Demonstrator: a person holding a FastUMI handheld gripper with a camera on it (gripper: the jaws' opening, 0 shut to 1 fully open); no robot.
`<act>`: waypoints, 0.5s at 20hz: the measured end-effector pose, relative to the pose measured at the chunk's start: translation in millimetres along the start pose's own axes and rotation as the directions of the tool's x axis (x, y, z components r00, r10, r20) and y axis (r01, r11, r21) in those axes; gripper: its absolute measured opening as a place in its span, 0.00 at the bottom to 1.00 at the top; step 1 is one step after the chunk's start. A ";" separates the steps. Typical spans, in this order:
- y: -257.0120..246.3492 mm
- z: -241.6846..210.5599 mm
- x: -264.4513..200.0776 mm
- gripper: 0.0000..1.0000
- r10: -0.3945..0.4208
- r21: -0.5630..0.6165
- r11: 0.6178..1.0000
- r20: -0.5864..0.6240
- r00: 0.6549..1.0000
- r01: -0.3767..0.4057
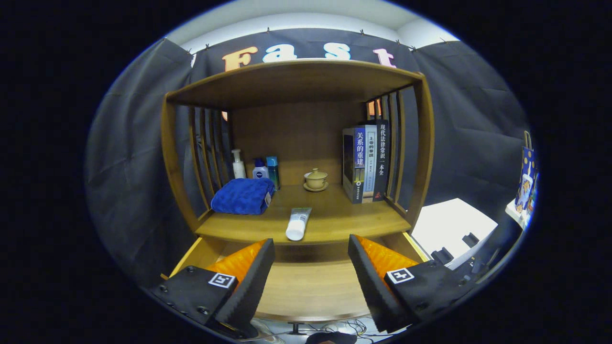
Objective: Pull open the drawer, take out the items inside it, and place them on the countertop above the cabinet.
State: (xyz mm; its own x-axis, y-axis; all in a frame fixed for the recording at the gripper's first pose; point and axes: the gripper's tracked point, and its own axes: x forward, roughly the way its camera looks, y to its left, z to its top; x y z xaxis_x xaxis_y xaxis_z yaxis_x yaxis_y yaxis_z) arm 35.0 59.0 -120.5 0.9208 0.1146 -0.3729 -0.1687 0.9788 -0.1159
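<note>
The wooden drawer (306,286) stands pulled open beneath the countertop (334,220), and its bare bottom lies between and under my fingers. My gripper (311,253) hovers over the drawer, open, with nothing between its orange-and-black fingers (248,267). A white tube (298,223) lies on the countertop's front edge, just beyond the fingers, its cap toward me.
On the countertop sit a folded blue towel (243,196) at the left, three bottles (256,168) behind it, a lidded tea cup on a saucer (315,180) at the middle back, and upright books (366,160) at the right. Slatted sides and a top shelf enclose the space.
</note>
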 end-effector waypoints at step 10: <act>-3.2 -74.0 -46.2 0.99 -0.032 -0.012 0.999 -0.002 0.999 0.032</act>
State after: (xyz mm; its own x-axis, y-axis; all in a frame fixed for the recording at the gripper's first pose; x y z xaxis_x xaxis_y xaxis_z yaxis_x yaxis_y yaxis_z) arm -33.1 38.0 -171.0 0.9251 0.0826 -0.3707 -0.1432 0.9799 -0.1390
